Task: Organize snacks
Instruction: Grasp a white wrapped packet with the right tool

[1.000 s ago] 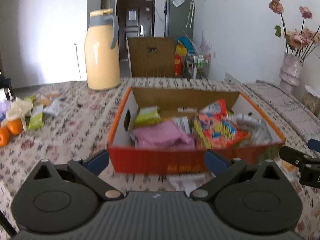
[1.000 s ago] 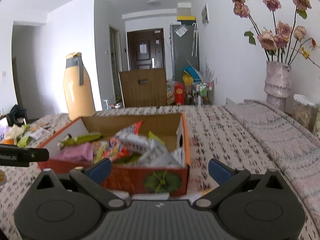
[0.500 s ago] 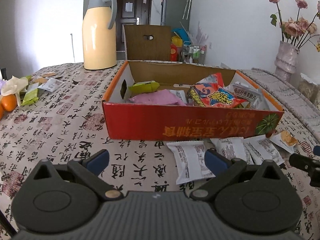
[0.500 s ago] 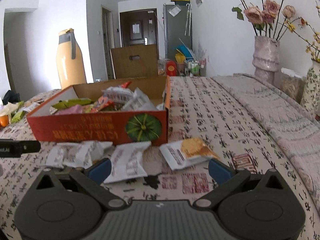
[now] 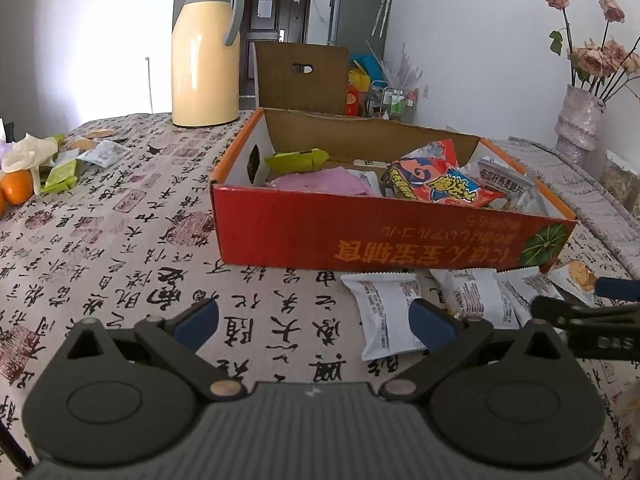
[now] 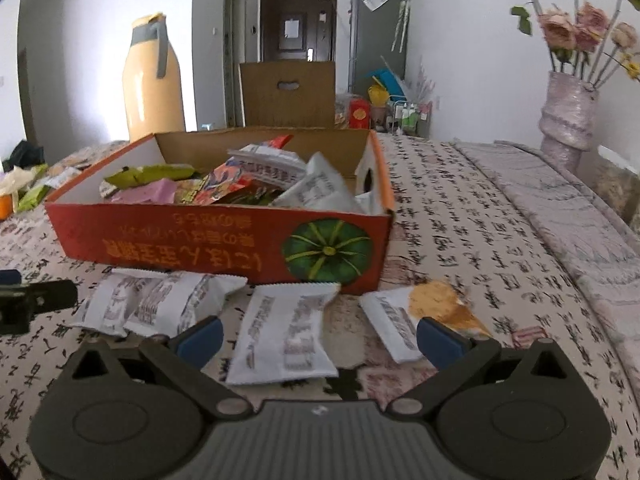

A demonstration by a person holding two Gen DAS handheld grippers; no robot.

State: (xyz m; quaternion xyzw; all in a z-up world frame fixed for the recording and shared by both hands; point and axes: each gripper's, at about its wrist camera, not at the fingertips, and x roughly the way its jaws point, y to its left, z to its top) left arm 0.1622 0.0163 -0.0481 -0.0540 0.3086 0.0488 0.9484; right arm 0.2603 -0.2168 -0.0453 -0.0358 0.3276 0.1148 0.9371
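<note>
A red cardboard box [image 5: 384,240] holding several snack packs stands on the table; it also shows in the right wrist view [image 6: 224,240]. Several white snack packs lie on the cloth in front of it, one [image 5: 384,316] by my left gripper and one [image 6: 286,336] between the right gripper's fingers. A pack showing a cracker [image 6: 424,316] lies to the right. My left gripper [image 5: 314,322] is open and empty above the cloth. My right gripper [image 6: 320,336] is open and empty, low over the white pack.
A yellow thermos [image 5: 206,48] stands at the back left. Loose snacks and oranges [image 5: 18,186] lie at the far left. A vase of flowers [image 6: 568,116] stands at the right. The right gripper's finger [image 5: 580,312] shows at the left view's right edge.
Both grippers have drawn back from over the box and dropped toward the table front. The white packs in front of the box have come into view. Both stay open.
</note>
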